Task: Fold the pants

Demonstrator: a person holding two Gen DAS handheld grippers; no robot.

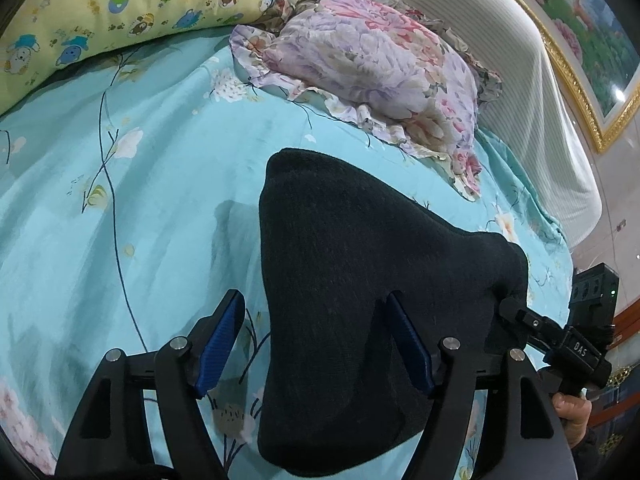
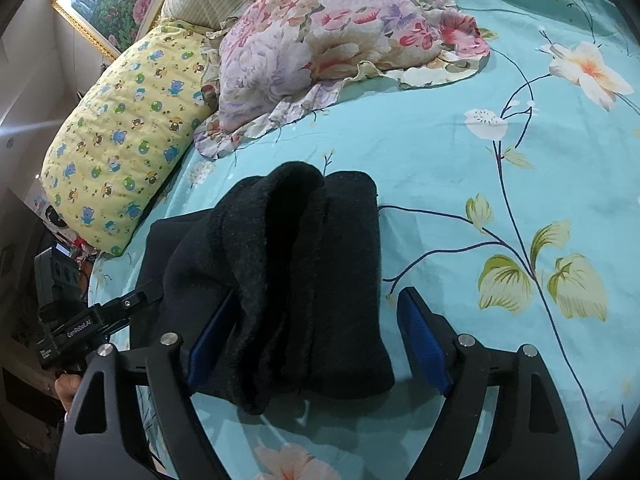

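The dark pants [image 1: 352, 280] lie folded into a thick bundle on the bed, on the turquoise flowered sheet [image 1: 152, 184], and this bundle is the landmark here. In the right wrist view the pants [image 2: 288, 280] show several soft layers stacked together, with a rounded fold at the far end. The left gripper [image 1: 316, 344] has its fingers wide apart; the bundle fills the gap between them and covers part of the right blue pad, and the fingers do not close on the cloth. The right gripper [image 2: 316, 344] is also wide open, with the near end of the bundle between its fingers, against the left pad and apart from the right one. Beyond the pants, near the head of the bed, a floral pillow [image 1: 372, 68] with a frilled edge lies on the sheet. Beside it, further from the pants, a yellow pillow [image 2: 124, 140] with small cartoon bears rests. Behind the pillows a gold-framed picture [image 2: 108, 4] hangs on the wall.
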